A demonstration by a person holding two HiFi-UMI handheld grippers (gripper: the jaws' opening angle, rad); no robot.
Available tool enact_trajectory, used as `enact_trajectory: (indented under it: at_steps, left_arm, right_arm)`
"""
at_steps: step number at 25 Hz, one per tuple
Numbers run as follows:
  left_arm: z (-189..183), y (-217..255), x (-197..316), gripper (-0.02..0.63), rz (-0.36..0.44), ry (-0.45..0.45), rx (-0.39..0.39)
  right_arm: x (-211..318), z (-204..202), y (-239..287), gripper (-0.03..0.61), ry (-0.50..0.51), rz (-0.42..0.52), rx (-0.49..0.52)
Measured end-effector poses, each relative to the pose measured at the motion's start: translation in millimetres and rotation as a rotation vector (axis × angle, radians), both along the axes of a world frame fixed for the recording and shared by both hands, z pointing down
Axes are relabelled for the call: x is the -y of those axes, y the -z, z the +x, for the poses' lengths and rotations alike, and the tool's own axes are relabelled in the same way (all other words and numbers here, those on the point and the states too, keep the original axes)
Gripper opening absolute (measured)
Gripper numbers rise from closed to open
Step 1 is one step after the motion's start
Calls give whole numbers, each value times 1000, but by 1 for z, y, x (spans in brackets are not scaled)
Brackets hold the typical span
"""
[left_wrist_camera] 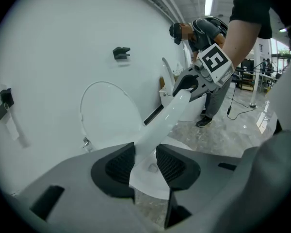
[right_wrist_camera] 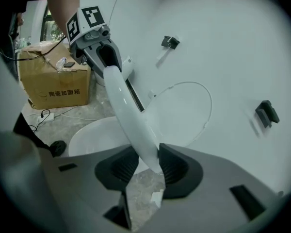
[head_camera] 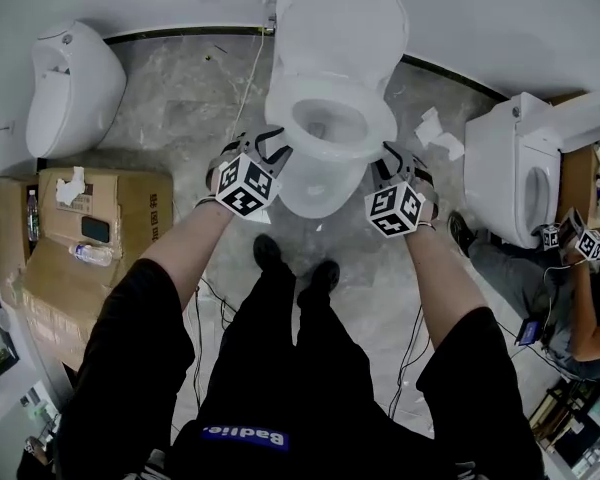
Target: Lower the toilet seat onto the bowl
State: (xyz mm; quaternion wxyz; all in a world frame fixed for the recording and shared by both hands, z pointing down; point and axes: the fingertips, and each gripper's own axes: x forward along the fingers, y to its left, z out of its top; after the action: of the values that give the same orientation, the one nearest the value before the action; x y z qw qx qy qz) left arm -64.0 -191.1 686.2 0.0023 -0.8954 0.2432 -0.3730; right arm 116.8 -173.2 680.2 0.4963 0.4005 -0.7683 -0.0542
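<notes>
At the front of the toilet, your left gripper (head_camera: 268, 148) and right gripper (head_camera: 398, 163) sit on either side of the seat (head_camera: 375, 128). The seat lies low over the bowl (head_camera: 310, 193), and the lid (head_camera: 345, 18) stands up against the wall. Each gripper view shows the seat's rim running between the jaws, but the jaws stand loosely apart around it rather than pinching it.

You cannot tell from here whether the seat rests fully on the bowl, so treat this as the letting-go step and check that first. If any gap remains, close up lightly and ease both sides down together, level, so the seat neither drops nor twists on its hinge. Once it sits flat, draw both grippers straight outward, away from each other. Keep the jaws from catching under the rim and lifting it back up.
</notes>
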Motion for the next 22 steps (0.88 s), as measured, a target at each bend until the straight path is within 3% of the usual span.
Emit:
enact_trajectory:
  at_steps: [10, 22]
  left_arm:
    - [-10, -34, -33, 135, 12, 121, 82]
    - [-24, -95, -84, 158, 59, 10, 153]
  right_arm:
    - [-34, -8, -32, 141, 69, 37, -33]
    - [-83, -20, -97, 169, 106, 13, -98]
